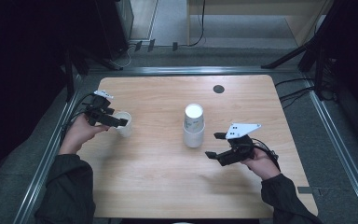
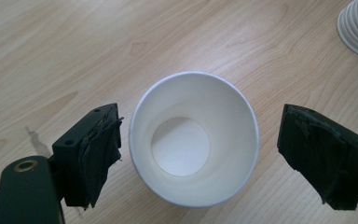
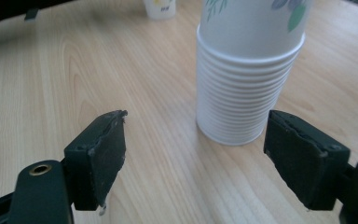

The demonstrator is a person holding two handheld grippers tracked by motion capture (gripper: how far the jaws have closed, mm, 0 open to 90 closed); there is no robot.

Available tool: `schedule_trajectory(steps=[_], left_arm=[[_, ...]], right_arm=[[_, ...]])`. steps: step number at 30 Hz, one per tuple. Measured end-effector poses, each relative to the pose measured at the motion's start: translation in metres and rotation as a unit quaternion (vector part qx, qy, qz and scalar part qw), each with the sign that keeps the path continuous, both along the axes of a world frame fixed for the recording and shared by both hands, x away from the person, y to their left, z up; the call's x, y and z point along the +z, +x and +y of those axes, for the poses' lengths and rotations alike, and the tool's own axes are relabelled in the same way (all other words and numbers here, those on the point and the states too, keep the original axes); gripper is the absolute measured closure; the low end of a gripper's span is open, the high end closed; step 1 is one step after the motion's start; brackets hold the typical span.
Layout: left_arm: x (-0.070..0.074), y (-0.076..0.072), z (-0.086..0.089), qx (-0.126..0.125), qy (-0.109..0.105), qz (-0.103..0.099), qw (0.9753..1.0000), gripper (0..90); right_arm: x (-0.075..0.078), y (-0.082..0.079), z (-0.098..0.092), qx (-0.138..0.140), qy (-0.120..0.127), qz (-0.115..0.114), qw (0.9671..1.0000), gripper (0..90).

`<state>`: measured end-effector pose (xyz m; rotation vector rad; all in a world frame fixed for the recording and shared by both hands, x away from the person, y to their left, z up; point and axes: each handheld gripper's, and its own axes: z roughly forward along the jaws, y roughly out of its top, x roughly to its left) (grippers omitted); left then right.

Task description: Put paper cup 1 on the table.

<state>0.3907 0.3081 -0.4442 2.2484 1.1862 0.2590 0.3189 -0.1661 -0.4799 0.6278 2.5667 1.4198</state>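
Note:
A single white paper cup (image 1: pixel 124 123) stands upright on the wooden table (image 1: pixel 168 186) at the left. My left gripper (image 1: pixel 116 122) is open around it; in the left gripper view the cup (image 2: pixel 194 138) sits mouth-up between the two spread jaws, touching neither. A stack of nested white paper cups (image 1: pixel 193 126), upside down, stands mid-table. My right gripper (image 1: pixel 216 146) is open just right of it and near the table. In the right gripper view the stack (image 3: pixel 247 70) rises just beyond the jaws, and the single cup (image 3: pixel 159 8) shows far behind.
A small dark round grommet (image 1: pixel 218 89) sits in the tabletop near the far edge. Metal rails (image 1: pixel 335 130) frame the table on the sides. Cables trail on the floor at the right and left. Dark stands and equipment rise beyond the far edge.

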Motion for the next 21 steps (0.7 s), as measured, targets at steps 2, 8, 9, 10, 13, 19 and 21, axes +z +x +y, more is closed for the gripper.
schedule_trajectory(steps=[2, 8, 9, 10, 13, 19, 21], left_arm=[[0.006, -0.003, 0.002, 0.002, -0.015, -0.004, 0.9999, 13.6], [0.019, -0.012, -0.004, -0.009, -0.033, -0.019, 0.9992, 13.9], [0.021, -0.013, -0.005, -0.012, -0.033, -0.022, 0.9991, 13.9], [0.022, -0.014, -0.007, -0.014, -0.032, -0.025, 0.9991, 13.9], [0.025, -0.017, -0.012, -0.015, -0.034, -0.025, 0.9990, 14.4], [0.032, -0.025, -0.022, -0.028, -0.046, -0.028, 0.9981, 14.9], [0.034, -0.027, -0.025, -0.034, -0.053, -0.028, 0.9976, 15.0]], right_arm=[[0.001, 0.001, 0.000, -0.008, 0.005, 0.008, 0.9999, 20.8], [0.006, 0.005, -0.002, 0.000, -0.005, 0.030, 0.9995, 14.7], [0.007, 0.006, -0.002, 0.008, -0.010, 0.029, 0.9995, 14.0], [0.009, 0.006, -0.002, 0.006, -0.015, 0.025, 0.9995, 14.2], [0.012, 0.007, -0.002, 0.005, -0.022, 0.020, 0.9996, 14.2], [0.016, 0.013, -0.005, 0.016, -0.019, 0.041, 0.9988, 15.8], [0.016, 0.015, -0.005, 0.015, -0.022, 0.046, 0.9986, 17.2]])
